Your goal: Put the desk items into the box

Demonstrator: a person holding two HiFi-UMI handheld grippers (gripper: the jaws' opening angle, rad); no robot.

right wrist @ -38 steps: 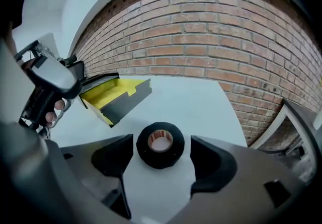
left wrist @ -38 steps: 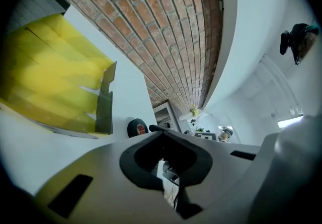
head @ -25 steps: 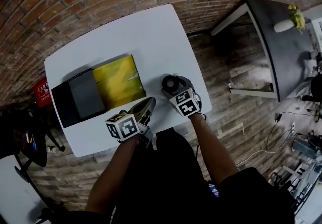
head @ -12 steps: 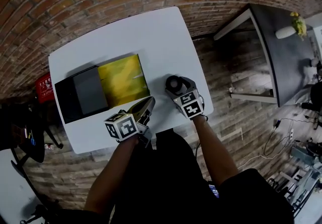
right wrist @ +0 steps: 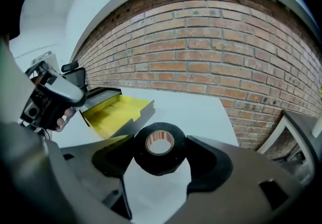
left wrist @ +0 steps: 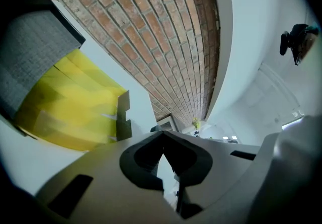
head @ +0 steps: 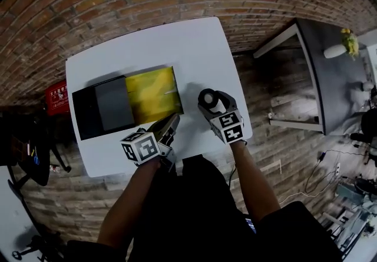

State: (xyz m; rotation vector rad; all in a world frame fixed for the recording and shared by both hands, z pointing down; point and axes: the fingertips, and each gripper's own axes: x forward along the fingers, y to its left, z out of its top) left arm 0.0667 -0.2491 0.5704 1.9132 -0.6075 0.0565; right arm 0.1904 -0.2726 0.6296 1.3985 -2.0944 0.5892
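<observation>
Box (head: 126, 103) on table (head: 171, 43), left of tape roll (head: 210, 100)

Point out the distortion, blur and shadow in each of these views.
Head view: the wide-angle lens bows the table edges and darkens the corners. Left gripper view: the yellow box looks smeared and soft, the brick wall curves. Right gripper view: the tape roll is sharp, under even light.

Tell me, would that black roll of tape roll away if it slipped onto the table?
Probably, if it lands on edge: the roll of tape is round and the white table looks smooth. Landing flat, it should stay put. It seems stiff, showing a true ring shape between the jaws of the right hand-held gripper.
</observation>
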